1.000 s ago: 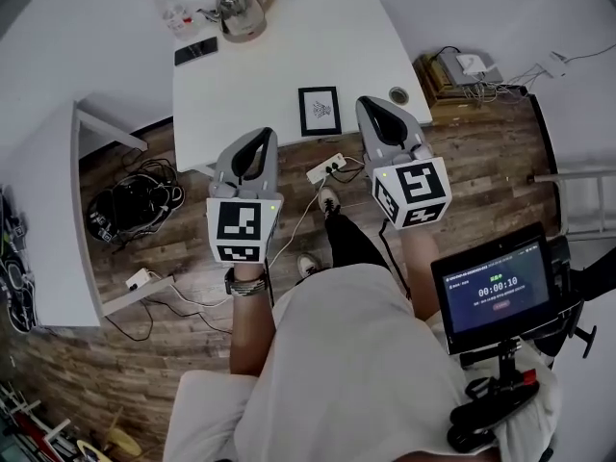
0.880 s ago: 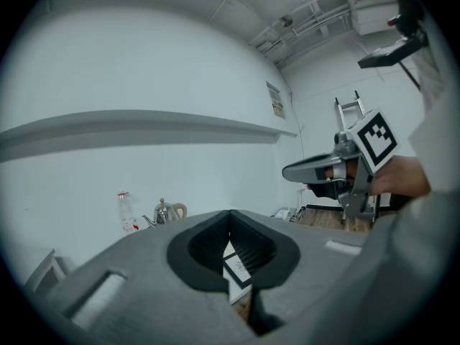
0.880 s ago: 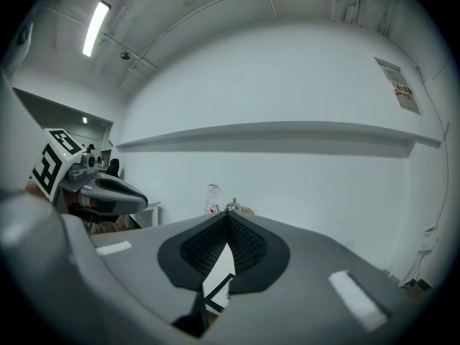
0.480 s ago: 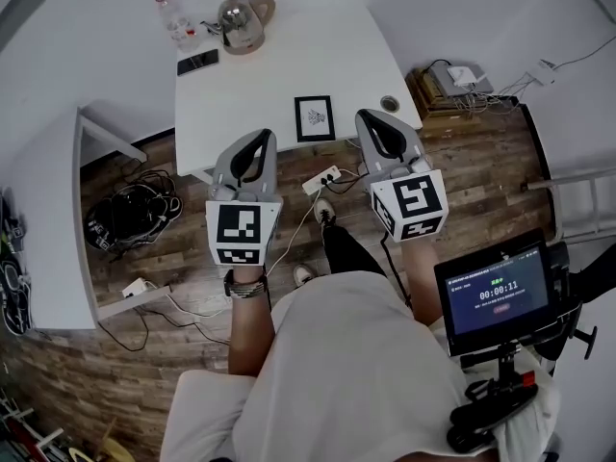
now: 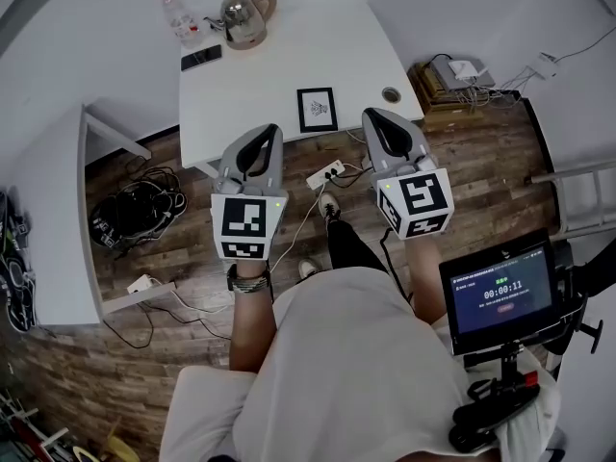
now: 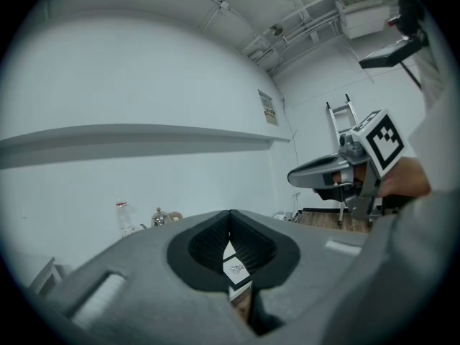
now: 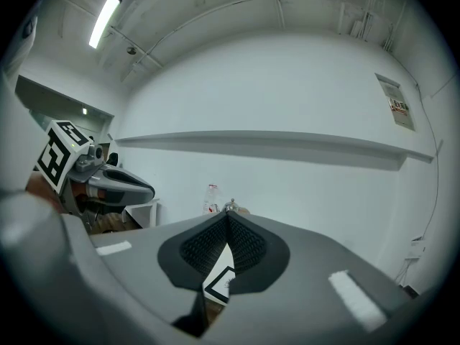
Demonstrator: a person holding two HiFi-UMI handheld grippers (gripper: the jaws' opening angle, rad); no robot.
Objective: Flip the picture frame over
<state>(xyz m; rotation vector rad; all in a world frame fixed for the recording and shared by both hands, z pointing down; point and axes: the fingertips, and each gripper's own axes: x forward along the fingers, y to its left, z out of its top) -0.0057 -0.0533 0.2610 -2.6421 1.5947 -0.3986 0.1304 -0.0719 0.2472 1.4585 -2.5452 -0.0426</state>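
Observation:
A black picture frame (image 5: 317, 110) with a small drawing lies face up near the front edge of the white table (image 5: 279, 65). My left gripper (image 5: 271, 129) hangs in the air short of the table edge, to the left of the frame, shut and empty. To the frame's right, my right gripper (image 5: 372, 115) is level with it, also shut and empty. In the left gripper view the pads meet (image 6: 230, 213) and the frame (image 6: 236, 270) shows below them. The right gripper view shows shut jaws (image 7: 227, 215) with a corner of the frame (image 7: 221, 282) beneath.
A kettle (image 5: 241, 12), a bottle (image 5: 173, 8) and a phone (image 5: 200, 57) sit at the table's far end, and a small round object (image 5: 391, 94) near its right corner. A power strip (image 5: 325, 171) and cables lie on the wooden floor. A screen (image 5: 496, 292) stands at right.
Both grippers have drifted a little to the right in the head view and stay shut. The frame lies where it was.

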